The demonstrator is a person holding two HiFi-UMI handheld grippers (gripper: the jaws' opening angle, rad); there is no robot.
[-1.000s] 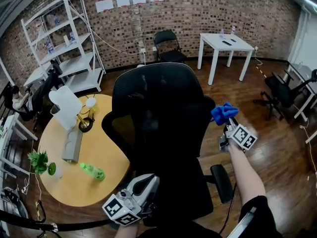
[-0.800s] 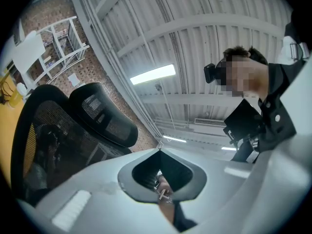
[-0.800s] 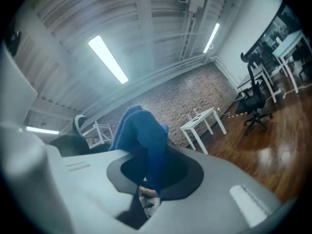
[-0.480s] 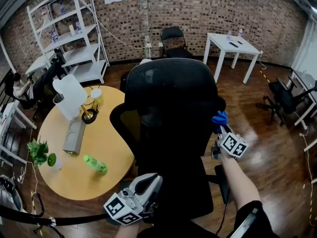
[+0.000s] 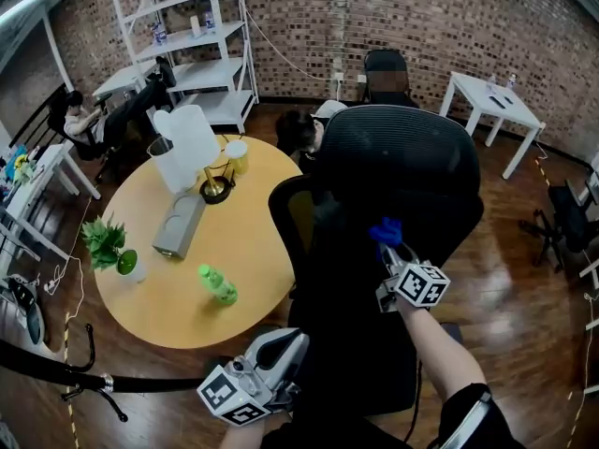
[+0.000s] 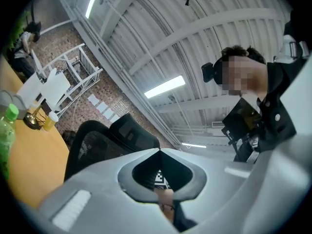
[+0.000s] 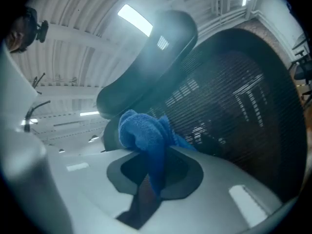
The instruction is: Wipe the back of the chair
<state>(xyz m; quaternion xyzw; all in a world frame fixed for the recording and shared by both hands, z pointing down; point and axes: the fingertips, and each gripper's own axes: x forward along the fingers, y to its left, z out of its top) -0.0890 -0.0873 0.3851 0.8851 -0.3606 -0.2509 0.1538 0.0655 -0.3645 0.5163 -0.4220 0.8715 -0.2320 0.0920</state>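
A black mesh office chair (image 5: 398,171) stands in front of me with its back (image 7: 234,101) turned my way. My right gripper (image 5: 391,247) is shut on a blue cloth (image 5: 385,231), and the cloth (image 7: 146,133) lies against the middle of the chair's back. In the right gripper view the mesh fills the right half and the headrest (image 7: 151,52) rises above the cloth. My left gripper (image 5: 281,349) hangs low beside the chair's seat, jaws together with nothing between them; its own view points up at the ceiling.
A round yellow table (image 5: 192,251) sits left of the chair with a green bottle (image 5: 217,284), a small plant (image 5: 105,241) and a white jug (image 5: 187,148). White shelves (image 5: 178,36) stand at the back, a white desk (image 5: 491,110) back right, and a person (image 5: 75,110) sits far left.
My right gripper has carried the blue cloth left, from beside the chair's right edge onto the middle of its back. My head view swung right to left. The left gripper stayed put.
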